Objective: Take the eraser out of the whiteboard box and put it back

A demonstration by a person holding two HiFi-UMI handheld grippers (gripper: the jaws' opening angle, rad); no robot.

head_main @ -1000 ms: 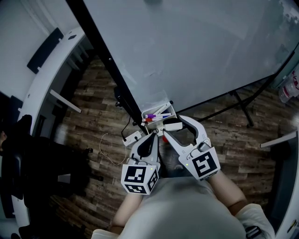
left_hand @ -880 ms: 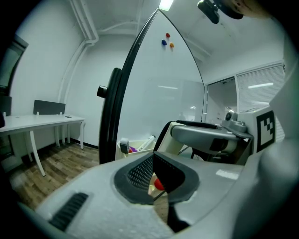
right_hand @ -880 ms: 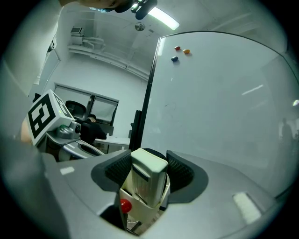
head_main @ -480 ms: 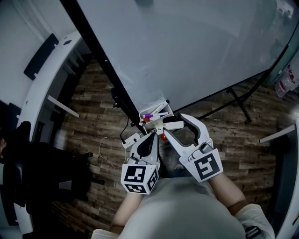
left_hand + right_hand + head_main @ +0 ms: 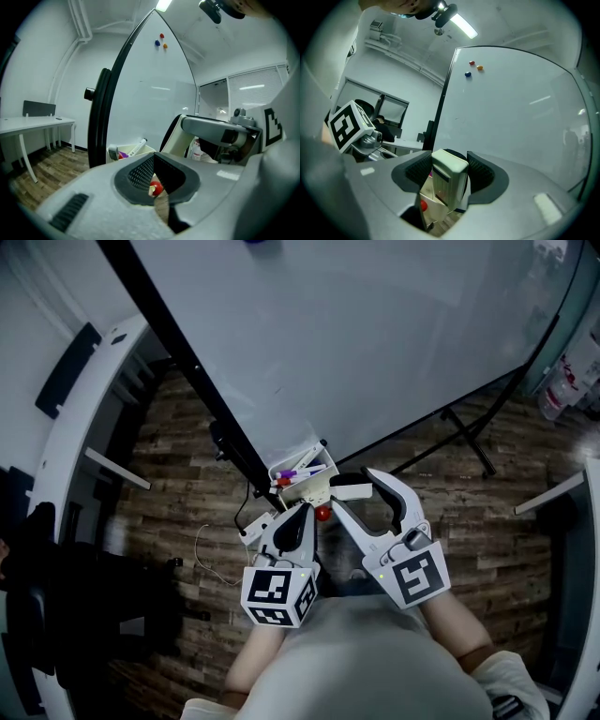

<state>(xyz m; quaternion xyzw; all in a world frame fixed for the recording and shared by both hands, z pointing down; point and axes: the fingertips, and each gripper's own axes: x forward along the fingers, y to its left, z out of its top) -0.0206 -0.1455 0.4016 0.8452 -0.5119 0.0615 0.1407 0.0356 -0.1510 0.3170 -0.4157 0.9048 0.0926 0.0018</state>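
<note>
Two hand-held grippers sit above a brown wood-plank floor (image 5: 178, 493): the left gripper (image 5: 305, 513) has its jaws closed together on nothing, and the right gripper (image 5: 350, 493) is clamped on the single white rectangular block eraser (image 5: 449, 183), which has a dark strip on its near face. The eraser is outside the one open white whiteboard box (image 5: 292, 486) holding markers, just beside it. Beyond stands one black-framed white whiteboard (image 5: 375, 334) with three round magnets (image 5: 472, 62): red, orange and blue.

Nothing legible shows — only coded square markers on the left gripper (image 5: 307, 511) and right gripper (image 5: 352, 490).
</note>
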